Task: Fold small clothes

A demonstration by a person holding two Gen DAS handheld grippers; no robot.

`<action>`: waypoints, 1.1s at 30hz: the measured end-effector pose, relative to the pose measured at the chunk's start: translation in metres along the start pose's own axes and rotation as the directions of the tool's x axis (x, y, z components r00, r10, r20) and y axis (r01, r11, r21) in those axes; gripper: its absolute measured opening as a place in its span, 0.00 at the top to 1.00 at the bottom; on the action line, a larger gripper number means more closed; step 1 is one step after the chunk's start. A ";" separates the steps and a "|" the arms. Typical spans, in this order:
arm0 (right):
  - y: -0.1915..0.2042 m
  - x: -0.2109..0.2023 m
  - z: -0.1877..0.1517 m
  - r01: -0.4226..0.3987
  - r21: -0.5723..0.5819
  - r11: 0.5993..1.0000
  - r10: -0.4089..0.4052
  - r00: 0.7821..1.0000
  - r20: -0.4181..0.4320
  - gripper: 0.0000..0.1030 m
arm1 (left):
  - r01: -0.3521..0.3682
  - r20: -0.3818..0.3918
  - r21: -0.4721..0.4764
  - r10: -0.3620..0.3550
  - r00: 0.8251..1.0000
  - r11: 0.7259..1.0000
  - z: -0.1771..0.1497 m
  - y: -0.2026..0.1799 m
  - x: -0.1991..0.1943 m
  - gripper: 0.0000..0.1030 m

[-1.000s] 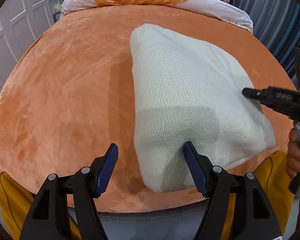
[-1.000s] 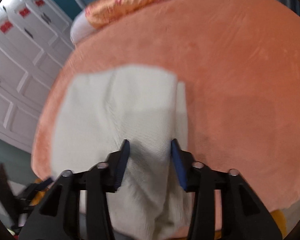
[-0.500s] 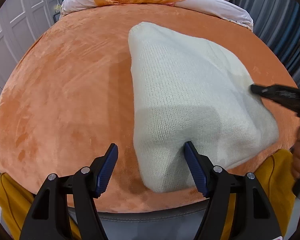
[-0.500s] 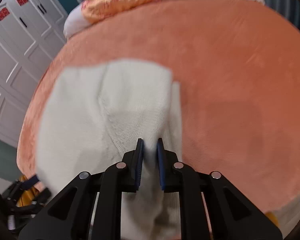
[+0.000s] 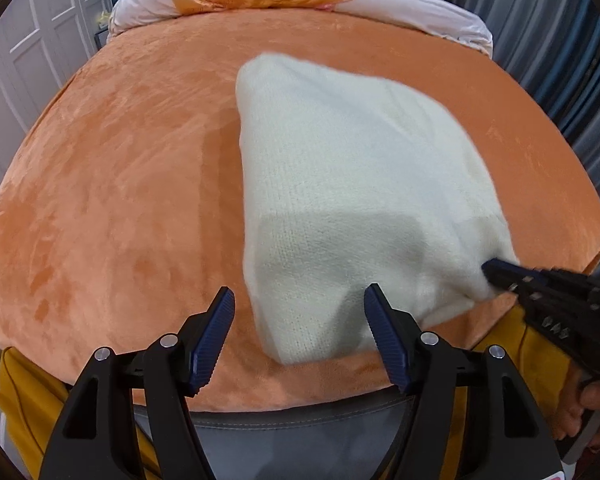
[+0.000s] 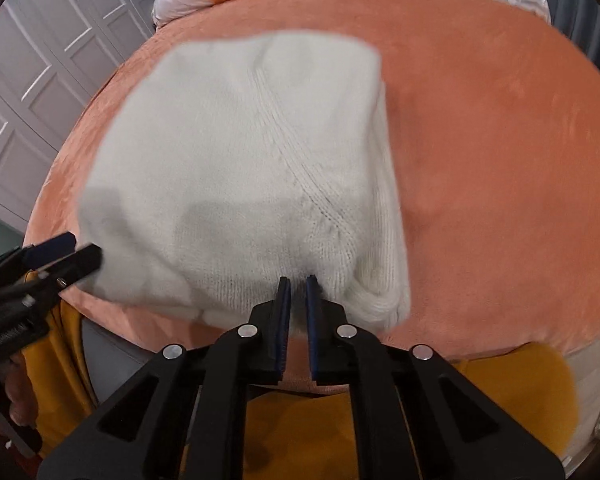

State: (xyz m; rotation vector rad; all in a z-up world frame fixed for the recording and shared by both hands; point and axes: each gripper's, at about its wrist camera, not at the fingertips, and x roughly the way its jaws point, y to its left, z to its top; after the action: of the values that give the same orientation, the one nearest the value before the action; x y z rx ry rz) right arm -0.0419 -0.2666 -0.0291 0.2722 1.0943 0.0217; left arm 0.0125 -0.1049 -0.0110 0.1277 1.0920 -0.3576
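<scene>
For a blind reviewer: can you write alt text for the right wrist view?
The right claw is shut on the near edge of a folded white knit garment lying on an orange plush blanket. The left claw reaches in at the garment's left corner.

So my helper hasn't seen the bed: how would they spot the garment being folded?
On the orange plush blanket covering the bed, look at the near edge. The folded cream knit sweater lies there, its near corner pinched by the right gripper. It is the only pale, ribbed-knit item on the orange.
</scene>
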 end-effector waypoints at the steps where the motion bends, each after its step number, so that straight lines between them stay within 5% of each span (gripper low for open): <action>1: 0.002 -0.010 0.001 -0.002 -0.001 1.000 0.002 1.000 0.026 0.94 | 0.005 0.006 -0.003 -0.005 1.000 1.000 0.002 0.000 -0.003 0.38; 4: -0.004 -0.028 0.008 -0.002 0.013 1.000 0.001 0.998 0.070 0.93 | 0.035 0.023 -0.015 -0.035 0.999 0.999 0.009 -0.003 -0.009 0.38; 8: -0.020 0.011 0.000 0.039 0.016 0.999 -0.038 0.999 -0.005 0.94 | 0.063 0.029 -0.009 -0.063 0.998 0.998 0.021 -0.014 -0.003 0.38; 16: -0.018 -0.021 0.032 -0.015 0.044 0.999 0.010 0.995 0.103 0.89 | -0.045 0.021 0.035 0.045 0.999 0.998 0.033 -0.024 0.022 0.34; 20: -0.021 0.033 0.037 0.061 -0.023 0.998 -0.061 0.998 0.002 0.89 | -0.074 0.020 0.066 0.073 0.997 0.995 0.029 -0.028 0.027 0.32; 23: -0.022 0.026 0.042 0.046 -0.010 0.999 -0.046 0.999 0.007 0.87 | -0.076 0.016 0.063 0.075 0.997 0.995 0.029 -0.028 0.026 0.30; 24: -0.023 0.021 0.044 0.039 0.003 0.999 -0.039 0.999 0.018 0.83 | -0.057 0.011 0.038 0.057 0.998 0.998 0.030 -0.025 0.024 0.30; 26: -0.025 0.008 0.042 0.003 0.043 0.999 -0.005 0.998 0.059 0.34 | -0.027 -0.002 -0.008 0.027 1.000 1.000 0.032 -0.019 0.020 0.29; 27: -0.029 0.002 0.040 -0.009 0.068 0.998 0.004 0.996 0.086 0.24 | -0.016 -0.004 -0.039 0.016 1.000 0.999 0.034 -0.016 0.019 0.22; 33: -0.048 0.025 0.037 -0.092 0.179 0.980 0.090 0.996 0.021 0.21 | -0.008 0.000 -0.109 0.008 1.000 0.994 0.049 -0.005 0.025 0.16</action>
State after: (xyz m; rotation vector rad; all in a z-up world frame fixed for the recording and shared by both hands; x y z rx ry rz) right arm -0.0029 -0.3166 -0.0458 0.4841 1.0718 0.0030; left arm 0.0628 -0.1290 -0.0103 0.0350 1.1080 -0.2895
